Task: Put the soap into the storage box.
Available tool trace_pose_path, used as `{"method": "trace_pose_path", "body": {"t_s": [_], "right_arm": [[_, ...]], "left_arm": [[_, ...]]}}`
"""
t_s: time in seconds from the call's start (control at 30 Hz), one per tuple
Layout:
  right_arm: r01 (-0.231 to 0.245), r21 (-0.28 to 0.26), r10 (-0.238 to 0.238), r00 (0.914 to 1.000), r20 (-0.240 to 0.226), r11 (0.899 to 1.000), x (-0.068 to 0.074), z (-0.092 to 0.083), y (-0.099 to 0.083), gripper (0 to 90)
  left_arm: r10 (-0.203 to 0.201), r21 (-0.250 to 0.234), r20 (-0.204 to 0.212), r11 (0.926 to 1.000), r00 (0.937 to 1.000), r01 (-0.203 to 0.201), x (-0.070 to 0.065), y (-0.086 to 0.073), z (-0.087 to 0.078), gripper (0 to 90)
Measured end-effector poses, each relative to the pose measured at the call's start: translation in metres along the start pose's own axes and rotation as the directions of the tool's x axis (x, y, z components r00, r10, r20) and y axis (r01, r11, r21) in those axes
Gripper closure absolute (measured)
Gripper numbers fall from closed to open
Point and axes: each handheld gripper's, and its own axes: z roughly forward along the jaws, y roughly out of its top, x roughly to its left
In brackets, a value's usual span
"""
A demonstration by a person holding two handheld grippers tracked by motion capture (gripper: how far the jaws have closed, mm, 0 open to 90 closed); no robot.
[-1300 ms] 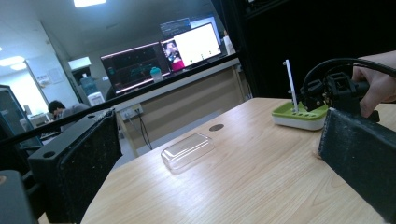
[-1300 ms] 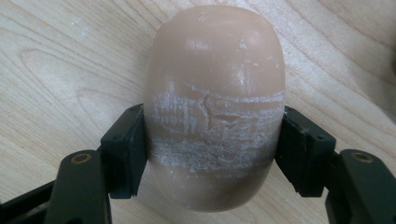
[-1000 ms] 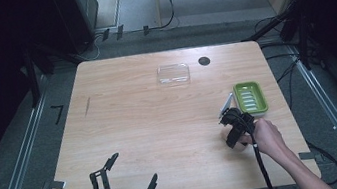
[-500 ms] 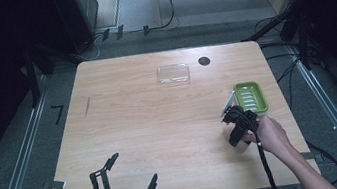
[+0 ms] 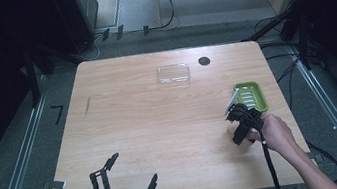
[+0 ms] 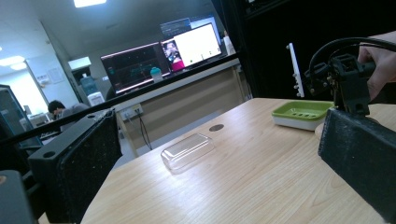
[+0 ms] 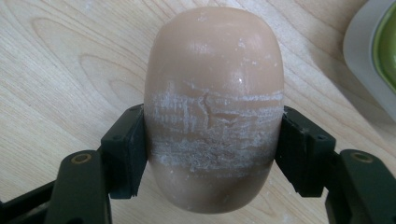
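High view: the right gripper (image 5: pixel 238 114) stands near the right edge of the wooden table (image 5: pixel 150 122), pointing down just in front of the green soap dish (image 5: pixel 251 96); the left gripper (image 5: pixel 127 176) rests at the near edge with its jaws spread wide and nothing between them. A clear plastic lid (image 5: pixel 173 73) lies well apart at the far side. Left gripper view: both black jaws frame the scene wide open and hold nothing; the soap dish (image 6: pixel 302 113) sits just behind the right gripper (image 6: pixel 345 91). Right gripper view: the jaws are closed on the flanks of a tan soap bar (image 7: pixel 214 102), both pads pressed against its scuffed middle band, with the table close beneath and the dish rim (image 7: pixel 369 51) at the upper right. Judged step: the bar is gripped and ready for transfer, probably to the dish. The next move calls for a lift clear of the dish rim, a short carry over the green tray, then a level lowering before release.
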Motion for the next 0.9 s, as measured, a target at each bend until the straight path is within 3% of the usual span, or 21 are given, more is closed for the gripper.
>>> {"method": "trace_pose_path", "body": {"t_s": [0.9], "right_arm": [[-0.046,-0.004,0.046,0.9989,0.01,0.999,-0.019,-0.011,-0.012,33.4]], "left_arm": [[0.0,0.0,0.0,1.0,1.0,0.0,0.0,0.0,0.0,0.0]]}}
